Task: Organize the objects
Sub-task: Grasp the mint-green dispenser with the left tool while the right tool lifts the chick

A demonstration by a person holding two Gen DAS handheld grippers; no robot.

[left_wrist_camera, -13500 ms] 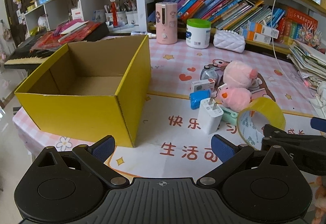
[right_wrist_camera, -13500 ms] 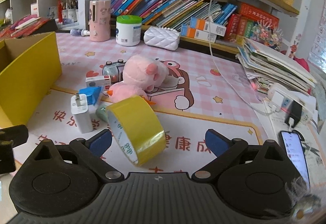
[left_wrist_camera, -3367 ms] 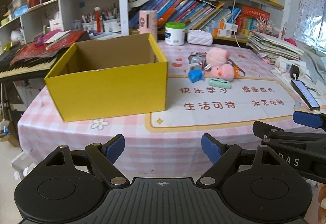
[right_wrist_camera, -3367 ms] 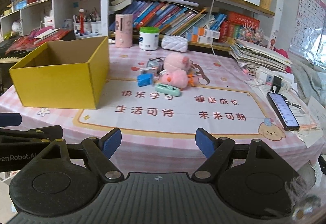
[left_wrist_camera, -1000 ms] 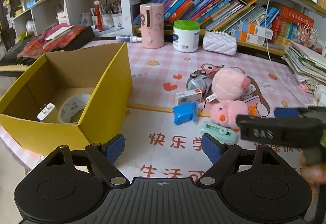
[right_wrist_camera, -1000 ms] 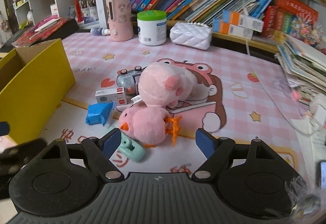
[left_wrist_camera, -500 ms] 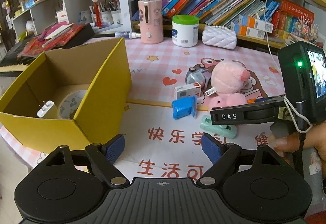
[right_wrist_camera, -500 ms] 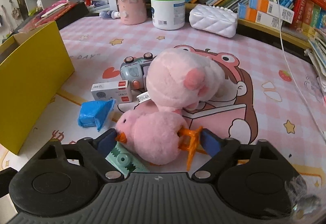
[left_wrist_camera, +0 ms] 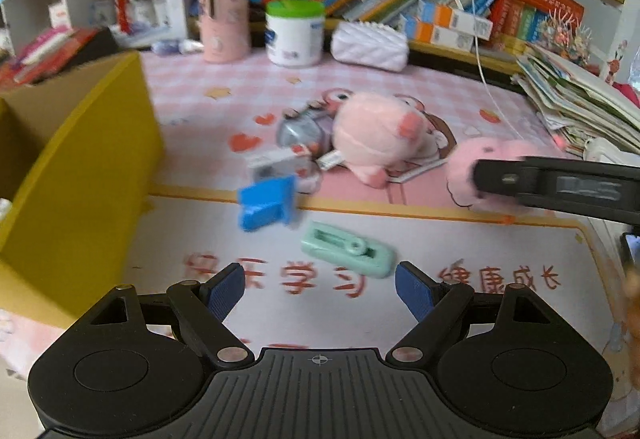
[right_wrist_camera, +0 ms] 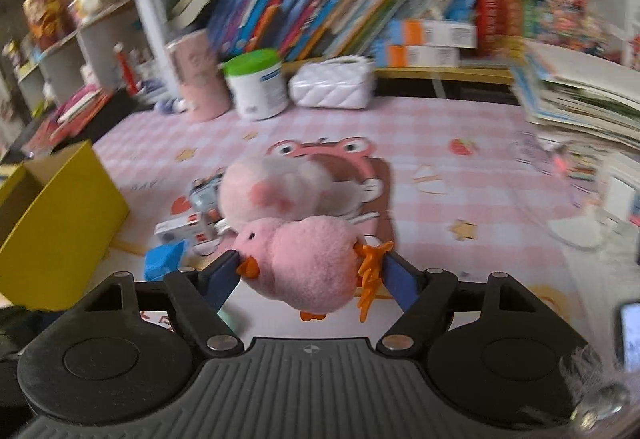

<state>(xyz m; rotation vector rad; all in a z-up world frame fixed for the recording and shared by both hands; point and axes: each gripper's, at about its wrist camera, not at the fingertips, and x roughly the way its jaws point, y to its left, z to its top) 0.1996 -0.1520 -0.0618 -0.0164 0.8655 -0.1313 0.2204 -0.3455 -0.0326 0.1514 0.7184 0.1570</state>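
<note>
Right wrist: two pink plush toys [right_wrist_camera: 276,195], one between closing right hand-held gripper [right_wrist_camera: 312,271].

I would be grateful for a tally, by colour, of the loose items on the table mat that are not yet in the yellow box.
Pink: 2, plush pig and plush chick
Blue: 1, blue item
Mint green: 1, mint item
White: 1, small box
Grey: 1, toy camera
Total: 6

Pink plush duck [right_wrist_camera: 310,265], orange beak; yellow box [left_wrist_camera: 86,175]; tablecloth [left_wrist_camera: 460,91] seemingly pink-checked.
</note>
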